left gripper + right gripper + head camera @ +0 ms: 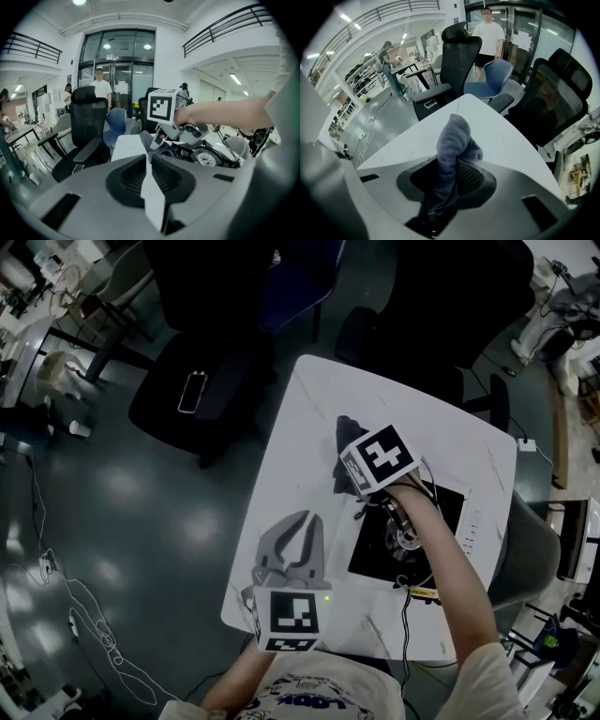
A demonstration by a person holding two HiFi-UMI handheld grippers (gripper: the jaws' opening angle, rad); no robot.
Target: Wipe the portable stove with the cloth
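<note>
In the head view, the portable stove lies on the white worktop, toward its 4 o'clock side. It has a black square top with a round burner in the middle, partly covered by the person's right arm. The right tool is at the 10 o'clock corner of the stove, and the dark cloth hangs from it over the bare worktop, not over the black top. The left tool is at 8 o'clock from the stove.

The left gripper view shows what the head view does not: the jaws of the left tool are together with nothing between them. At 12 o'clock are the right tool, the cloth and the burner of the stove.

The right gripper view shows the right tool closed on the cloth. Here the cloth is grey-blue and fuzzy, and it stands up between the jaws in a rounded fold. The stove is not in this view, only the worktop and chairs at 12 o'clock.
</note>
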